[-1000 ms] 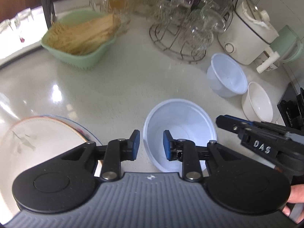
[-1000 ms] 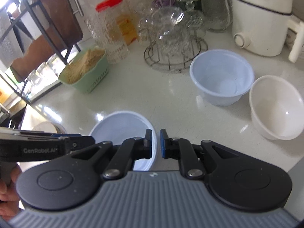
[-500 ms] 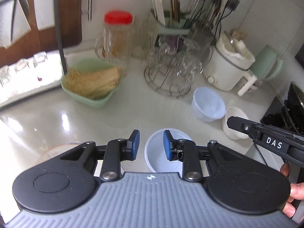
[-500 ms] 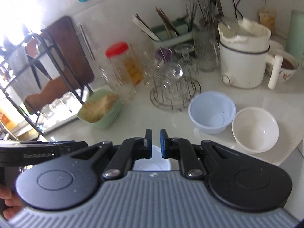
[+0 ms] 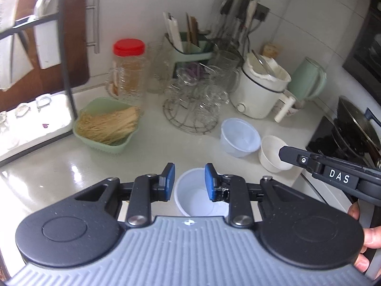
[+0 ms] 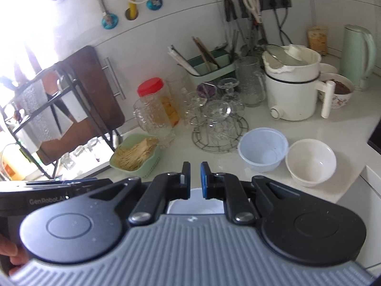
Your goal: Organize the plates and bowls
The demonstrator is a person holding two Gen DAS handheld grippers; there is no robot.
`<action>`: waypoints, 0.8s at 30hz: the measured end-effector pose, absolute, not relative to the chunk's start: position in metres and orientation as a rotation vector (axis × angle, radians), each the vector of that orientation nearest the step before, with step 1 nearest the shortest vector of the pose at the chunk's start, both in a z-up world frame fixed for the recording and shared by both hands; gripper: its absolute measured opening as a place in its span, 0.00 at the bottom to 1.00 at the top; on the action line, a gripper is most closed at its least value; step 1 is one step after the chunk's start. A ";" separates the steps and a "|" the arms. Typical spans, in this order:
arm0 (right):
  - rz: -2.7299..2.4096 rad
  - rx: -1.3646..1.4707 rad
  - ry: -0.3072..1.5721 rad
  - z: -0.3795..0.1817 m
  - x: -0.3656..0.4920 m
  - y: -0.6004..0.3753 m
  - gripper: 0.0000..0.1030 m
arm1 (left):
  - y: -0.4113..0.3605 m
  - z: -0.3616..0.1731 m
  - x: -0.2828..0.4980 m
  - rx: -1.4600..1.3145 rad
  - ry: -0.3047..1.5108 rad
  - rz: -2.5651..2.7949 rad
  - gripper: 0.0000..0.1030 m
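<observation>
A pale blue plastic bowl (image 5: pixel 195 195) stands on the white counter near its front edge, below my left gripper (image 5: pixel 189 181), which is open and empty above it. It also shows in the right wrist view (image 6: pixel 197 202), mostly hidden under my right gripper (image 6: pixel 195 181), whose fingers stand a narrow gap apart and hold nothing. A second pale blue bowl (image 5: pixel 239 137) (image 6: pixel 263 149) and a white bowl (image 5: pixel 271 152) (image 6: pixel 310 162) sit side by side at the right. The plate seen earlier is hidden.
A wire rack of glasses (image 5: pixel 197 104), a green basket of noodles (image 5: pixel 107 126), a red-lidded jar (image 5: pixel 128 71), a white electric pot (image 5: pixel 259 90), a green kettle (image 5: pixel 307 78) and a utensil holder stand at the back. A black shelf rack (image 6: pixel 47 109) is at left, a stove with a pan (image 5: pixel 352 124) at right.
Both grippers have risen and pulled back from the counter, so the bowls look smaller and further away. The plate at the left has gone out of view. The jaws have not changed.
</observation>
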State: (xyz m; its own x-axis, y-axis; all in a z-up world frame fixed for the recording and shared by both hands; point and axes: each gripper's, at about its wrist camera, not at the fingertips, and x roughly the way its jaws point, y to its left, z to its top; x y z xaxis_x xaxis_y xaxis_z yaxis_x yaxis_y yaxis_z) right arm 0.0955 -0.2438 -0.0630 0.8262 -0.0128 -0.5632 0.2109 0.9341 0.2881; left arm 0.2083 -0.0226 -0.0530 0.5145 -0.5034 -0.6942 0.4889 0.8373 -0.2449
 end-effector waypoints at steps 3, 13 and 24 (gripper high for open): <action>-0.143 0.348 0.596 -0.067 0.095 -0.256 0.12 | -0.040 -0.057 0.214 -0.001 0.857 -0.626 0.31; -0.186 0.355 0.625 -0.083 0.123 -0.323 0.12 | -0.126 -0.076 0.249 0.056 0.895 -0.641 0.31; -0.156 0.339 0.693 -0.112 0.185 -0.391 0.12 | -0.206 -0.135 0.316 0.057 1.008 -0.598 0.31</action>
